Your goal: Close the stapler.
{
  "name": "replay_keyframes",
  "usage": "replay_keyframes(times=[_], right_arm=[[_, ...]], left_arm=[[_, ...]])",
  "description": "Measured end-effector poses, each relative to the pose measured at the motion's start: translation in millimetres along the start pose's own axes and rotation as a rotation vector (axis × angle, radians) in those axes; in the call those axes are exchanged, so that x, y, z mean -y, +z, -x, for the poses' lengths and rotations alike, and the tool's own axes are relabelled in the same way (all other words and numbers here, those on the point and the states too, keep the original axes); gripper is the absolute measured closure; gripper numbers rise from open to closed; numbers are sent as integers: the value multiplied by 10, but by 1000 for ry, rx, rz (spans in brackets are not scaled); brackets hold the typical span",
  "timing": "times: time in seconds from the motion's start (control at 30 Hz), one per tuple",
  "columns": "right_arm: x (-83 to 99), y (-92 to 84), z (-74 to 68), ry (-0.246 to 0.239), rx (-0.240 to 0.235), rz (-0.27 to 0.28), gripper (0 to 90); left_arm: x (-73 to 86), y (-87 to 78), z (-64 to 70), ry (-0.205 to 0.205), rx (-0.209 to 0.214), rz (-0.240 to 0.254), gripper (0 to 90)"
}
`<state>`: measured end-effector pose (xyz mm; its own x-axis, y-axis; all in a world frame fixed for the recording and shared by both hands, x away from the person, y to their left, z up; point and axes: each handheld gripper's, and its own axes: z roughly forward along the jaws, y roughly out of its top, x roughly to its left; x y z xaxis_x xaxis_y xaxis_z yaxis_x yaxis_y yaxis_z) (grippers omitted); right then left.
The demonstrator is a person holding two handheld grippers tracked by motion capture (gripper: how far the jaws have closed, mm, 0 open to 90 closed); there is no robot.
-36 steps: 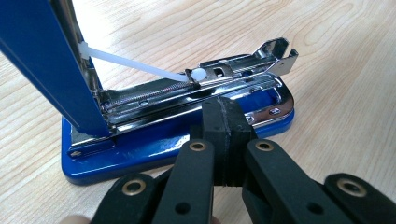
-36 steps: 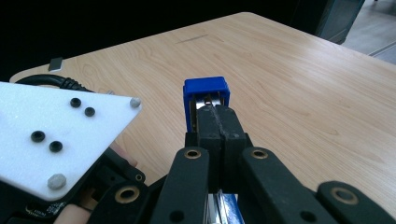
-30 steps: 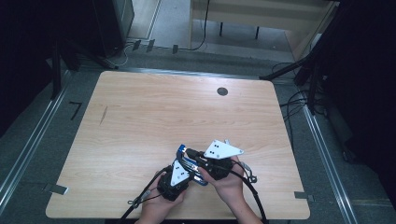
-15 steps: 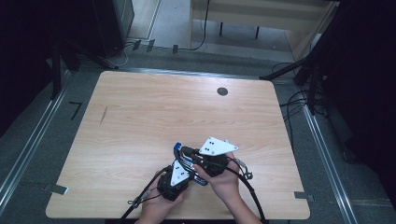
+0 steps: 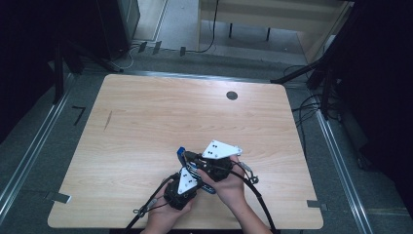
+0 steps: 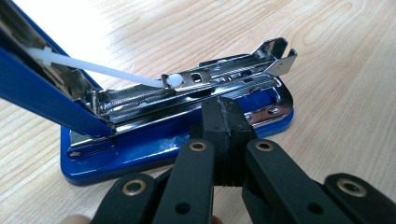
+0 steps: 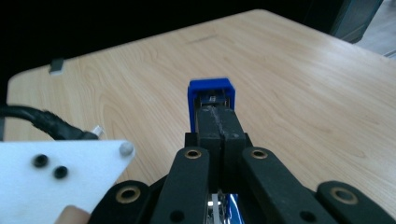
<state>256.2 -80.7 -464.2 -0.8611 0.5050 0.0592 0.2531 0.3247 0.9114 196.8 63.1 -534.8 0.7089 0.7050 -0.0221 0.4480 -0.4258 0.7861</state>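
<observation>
A blue stapler (image 6: 177,126), its lid swung open, lies near the front edge of a wooden desk (image 5: 146,122). The left claw (image 6: 226,135) is closed with nothing between its jaws, its tip just at the stapler's metal magazine. The right claw (image 7: 218,135) is closed too, tip beside the raised blue lid (image 7: 211,91)

table (image 5: 146,126): light wood | round dark cable hole (image 5: 232,95): far edge | grey tape tab (image 5: 58,197): near-left corner
</observation>
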Motion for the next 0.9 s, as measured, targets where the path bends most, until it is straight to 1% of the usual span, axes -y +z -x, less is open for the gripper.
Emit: replay_keyframes(times=[0.1,0.23,0.5,0.9], right_arm=[[29,65,-17,-14,0,-23,900],[31,77,22,12,-10,-16,900],[40,154,30,9,-17,-27,900],[66,248,65,31,-43,-42,900]], left_arm=[[1,-1,1,1,0,0,900],[0,-2,-1,2,1,-1,900],[0,-2,2,4,-1,-1,900],[1,-2,2,4,1,-2,900]])
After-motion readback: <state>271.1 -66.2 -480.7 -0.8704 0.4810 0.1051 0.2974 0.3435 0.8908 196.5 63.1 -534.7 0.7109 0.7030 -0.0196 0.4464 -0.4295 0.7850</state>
